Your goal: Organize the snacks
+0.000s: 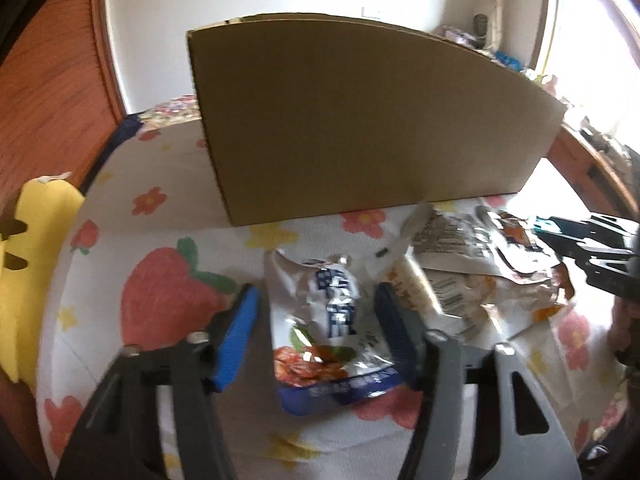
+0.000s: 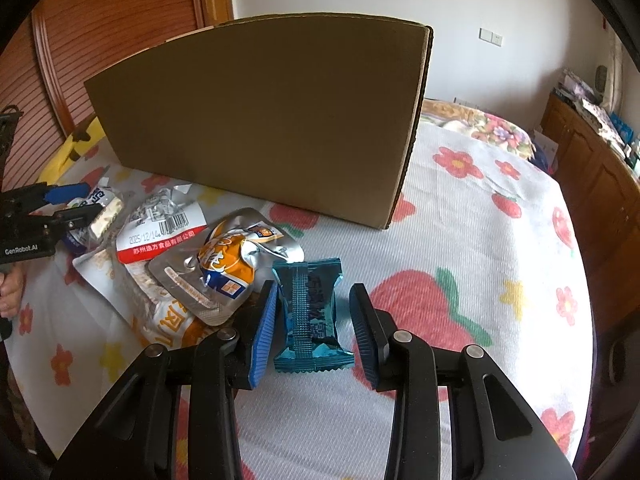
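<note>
Blue ribbed pads of the right gripper (image 2: pixel 313 330) stood wide apart on both sides of a small teal foil snack packet (image 2: pixel 311 318), which lay flat on the bed; the pad at 9 o'clock seemed very near the wrapper, but I could not tell if it touched. In the left wrist view, the left gripper (image 1: pixel 316 334) was also spread wide around a silver and blue crinkled snack pouch (image 1: pixel 326 330), not yet pressing it. More pouches, one orange and silver (image 2: pixel 226 270), lay in a loose heap between the two tools. I judged that both picks were just starting: each tool needed to close on its packet, lift it, and carry it over the tall wall of the brown cardboard box (image 2: pixel 264 120) at 12 o'clock. The surface was a white bedspread with red strawberries and flowers (image 2: pixel 460 248); a wooden slatted wardrobe door (image 2: pixel 100 32) stood at 10 o'clock.
</note>
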The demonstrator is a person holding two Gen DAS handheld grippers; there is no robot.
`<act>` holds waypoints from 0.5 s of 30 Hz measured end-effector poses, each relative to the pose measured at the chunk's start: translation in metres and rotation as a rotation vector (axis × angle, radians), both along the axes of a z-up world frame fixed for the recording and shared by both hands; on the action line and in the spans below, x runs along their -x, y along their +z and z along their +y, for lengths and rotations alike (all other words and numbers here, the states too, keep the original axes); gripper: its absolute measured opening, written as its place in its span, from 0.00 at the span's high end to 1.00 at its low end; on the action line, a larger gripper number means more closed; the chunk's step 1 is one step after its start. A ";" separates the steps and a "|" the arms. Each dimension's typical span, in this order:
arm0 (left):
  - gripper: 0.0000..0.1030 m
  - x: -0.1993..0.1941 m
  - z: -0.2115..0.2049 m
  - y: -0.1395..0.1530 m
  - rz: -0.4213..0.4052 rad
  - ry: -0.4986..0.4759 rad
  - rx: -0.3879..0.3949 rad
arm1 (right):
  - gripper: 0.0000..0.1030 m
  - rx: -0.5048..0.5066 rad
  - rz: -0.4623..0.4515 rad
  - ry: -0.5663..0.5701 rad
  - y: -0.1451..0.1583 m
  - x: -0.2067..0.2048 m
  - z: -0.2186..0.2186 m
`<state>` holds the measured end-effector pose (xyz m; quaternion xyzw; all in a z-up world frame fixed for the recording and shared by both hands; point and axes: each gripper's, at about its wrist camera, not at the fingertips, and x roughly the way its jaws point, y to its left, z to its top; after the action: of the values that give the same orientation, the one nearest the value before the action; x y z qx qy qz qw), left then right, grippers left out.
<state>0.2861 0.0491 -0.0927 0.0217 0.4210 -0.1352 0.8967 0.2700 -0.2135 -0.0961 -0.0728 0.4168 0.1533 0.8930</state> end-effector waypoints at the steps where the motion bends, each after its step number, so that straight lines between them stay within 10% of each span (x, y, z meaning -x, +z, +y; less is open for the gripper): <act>1: 0.48 0.001 -0.001 0.000 -0.005 -0.002 -0.013 | 0.65 -0.002 0.000 0.000 0.000 0.000 0.001; 15: 0.50 0.004 0.003 -0.001 0.008 0.009 0.006 | 0.65 -0.003 0.002 0.000 0.000 -0.001 0.000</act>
<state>0.2818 0.0519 -0.0942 0.0164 0.4241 -0.1325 0.8957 0.2705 -0.2134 -0.0963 -0.0714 0.4174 0.1537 0.8928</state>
